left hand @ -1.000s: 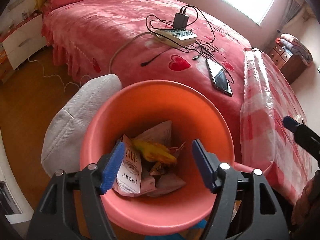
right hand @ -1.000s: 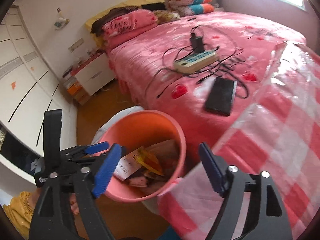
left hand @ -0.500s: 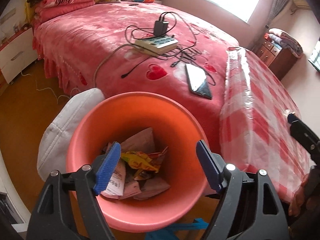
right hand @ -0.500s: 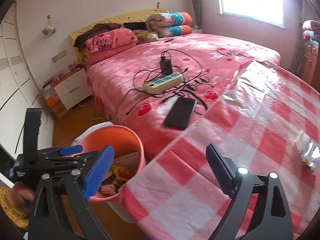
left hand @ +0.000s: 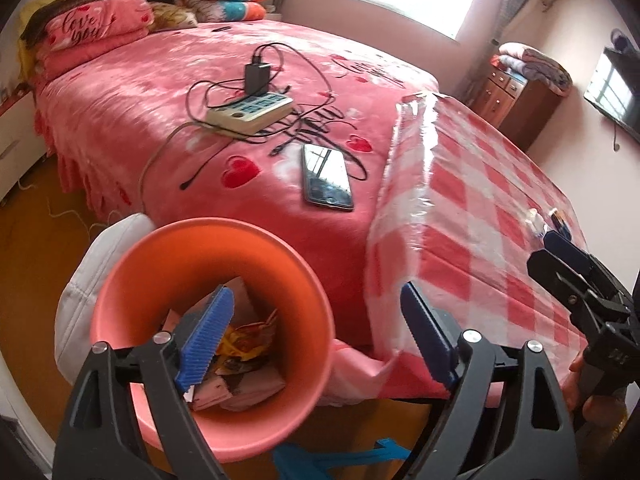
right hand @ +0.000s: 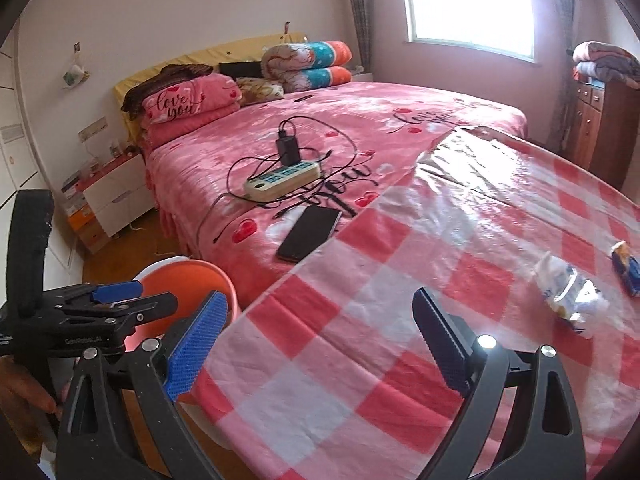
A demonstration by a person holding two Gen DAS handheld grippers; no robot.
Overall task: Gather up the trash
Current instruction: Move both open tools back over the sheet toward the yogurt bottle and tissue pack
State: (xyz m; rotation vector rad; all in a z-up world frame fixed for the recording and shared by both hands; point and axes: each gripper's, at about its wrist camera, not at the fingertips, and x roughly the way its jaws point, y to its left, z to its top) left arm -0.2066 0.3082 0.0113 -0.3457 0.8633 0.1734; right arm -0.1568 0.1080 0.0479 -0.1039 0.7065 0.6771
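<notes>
Both views are swung from the orange bin (left hand: 208, 280) toward the checked tabletop (right hand: 400, 280); left gripper (left hand: 316, 336), jaws just widened, and right gripper (right hand: 316, 344) are held wide, empty, seemingly readied for wrappers (right hand: 568, 292) near its right edge.

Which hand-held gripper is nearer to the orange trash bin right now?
Left. The left hand-held gripper hangs open over the orange trash bin, one finger above the trash inside. The right hand-held gripper is open over the checked tablecloth, beside the bin.

Checked tablecloth (right hand: 360, 320) bare under the right gripper (right hand: 316, 344), wrappers (right hand: 568, 296) ahead at right, phone (right hand: 308, 232) and power strip (right hand: 280, 180) beyond table edge
</notes>
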